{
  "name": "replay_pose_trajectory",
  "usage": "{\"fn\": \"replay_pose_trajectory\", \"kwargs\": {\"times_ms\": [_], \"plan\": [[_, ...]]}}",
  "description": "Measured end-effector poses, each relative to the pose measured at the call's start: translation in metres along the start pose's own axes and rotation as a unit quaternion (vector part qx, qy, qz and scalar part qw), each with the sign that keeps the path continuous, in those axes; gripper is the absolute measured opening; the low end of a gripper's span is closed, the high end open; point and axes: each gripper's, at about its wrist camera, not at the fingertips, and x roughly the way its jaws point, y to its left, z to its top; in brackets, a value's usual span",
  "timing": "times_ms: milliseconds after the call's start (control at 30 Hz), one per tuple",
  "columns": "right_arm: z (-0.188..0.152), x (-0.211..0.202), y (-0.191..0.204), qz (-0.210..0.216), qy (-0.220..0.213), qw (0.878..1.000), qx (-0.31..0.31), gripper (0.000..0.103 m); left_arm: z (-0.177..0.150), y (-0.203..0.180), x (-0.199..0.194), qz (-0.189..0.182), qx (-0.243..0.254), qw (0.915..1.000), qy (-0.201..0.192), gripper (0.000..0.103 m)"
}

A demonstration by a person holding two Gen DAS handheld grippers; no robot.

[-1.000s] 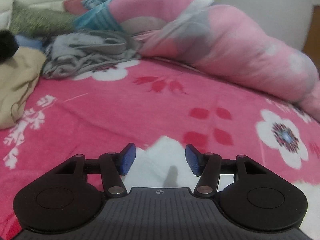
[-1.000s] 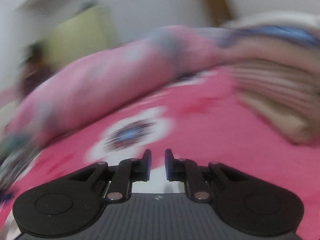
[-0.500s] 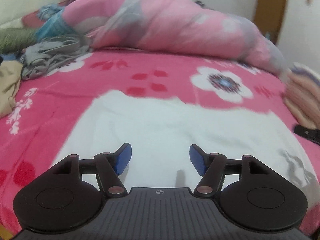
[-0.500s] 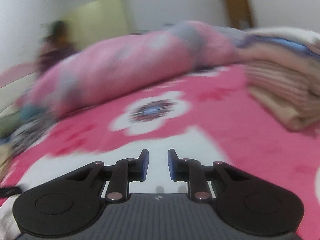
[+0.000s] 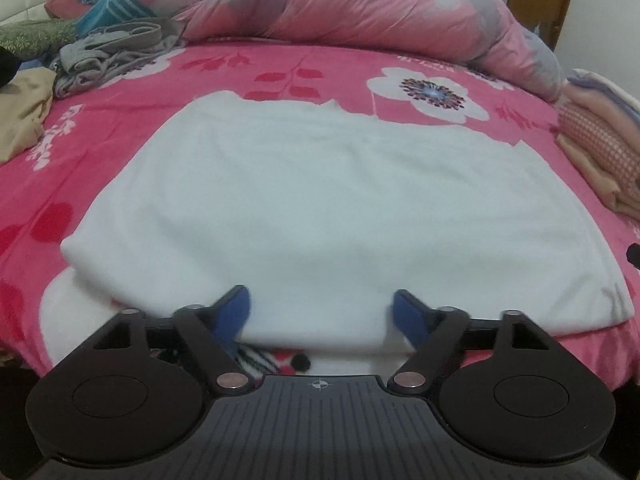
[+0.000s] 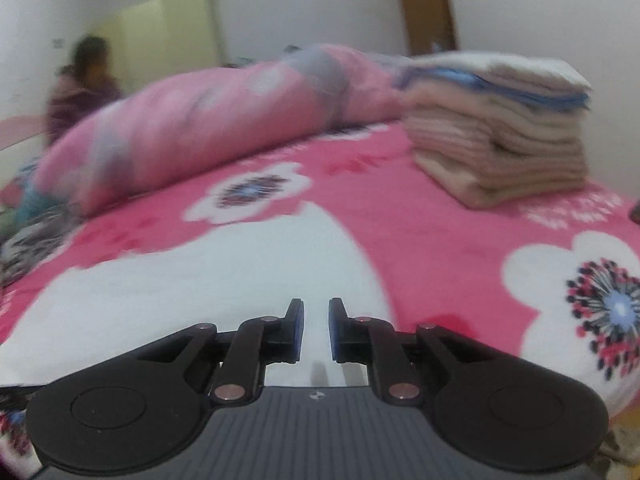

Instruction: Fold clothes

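A white garment (image 5: 340, 200) lies spread flat on the pink flowered bed cover (image 5: 120, 128). My left gripper (image 5: 322, 312) hovers at its near edge, which runs between the blue pads without being pressed; the jaws are opening wide. In the right wrist view the same white garment (image 6: 200, 280) fills the lower left. Over its right part, my right gripper (image 6: 316, 328) has its jaws closing to a narrow gap. Nothing is gripped between them.
A rolled pink quilt (image 5: 360, 8) lies across the far side of the bed. Folded clothes are stacked (image 6: 500, 136) at the right. A loose heap of grey clothes (image 5: 112, 52) and a beige garment (image 5: 20, 116) sit at the left. A person (image 6: 80, 84) stands beyond the bed.
The left gripper has drawn back to the bed's near edge, so the whole white garment shows, and its jaws have widened. The right gripper has swung over the garment's right side and narrowed.
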Motion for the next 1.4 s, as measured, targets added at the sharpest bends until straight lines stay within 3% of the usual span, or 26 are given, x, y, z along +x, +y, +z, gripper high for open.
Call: {"fn": "replay_pose_trajectory", "kwargs": {"times_ms": [167,267,367,500,567,700,1167,1400], "plan": [[-0.012,-0.021,0.012,0.032,0.03,0.999,0.011,0.017,-0.012,0.0,-0.009,0.009,-0.002,0.9999,0.01,0.097],[-0.011,-0.026,0.016,0.037,0.038,0.998,0.025,0.027,-0.016,0.004,-0.014,0.022,-0.005,0.9996,0.017,0.099],[-0.005,-0.031,0.016,0.04,0.038,0.998,0.038,0.044,-0.019,0.009,-0.019,0.034,-0.021,0.9991,0.014,0.099],[-0.004,-0.033,0.023,0.035,0.037,0.998,0.028,0.074,-0.021,0.014,-0.027,0.045,-0.035,0.9983,0.011,0.099],[-0.006,-0.037,0.03,0.029,0.033,0.999,0.013,0.079,-0.023,0.014,-0.031,0.049,-0.034,0.9982,0.006,0.099],[-0.01,-0.04,0.041,0.021,0.031,0.999,0.002,0.101,-0.026,0.013,-0.037,0.057,-0.024,0.9981,-0.003,0.1],[-0.018,-0.044,0.061,0.015,0.019,0.999,-0.036,0.103,-0.031,0.014,-0.04,0.073,-0.017,0.9972,-0.005,0.1],[-0.019,-0.05,0.065,0.016,-0.005,0.998,-0.052,0.103,-0.034,0.015,-0.046,0.055,-0.006,0.9981,-0.027,0.103]]}}
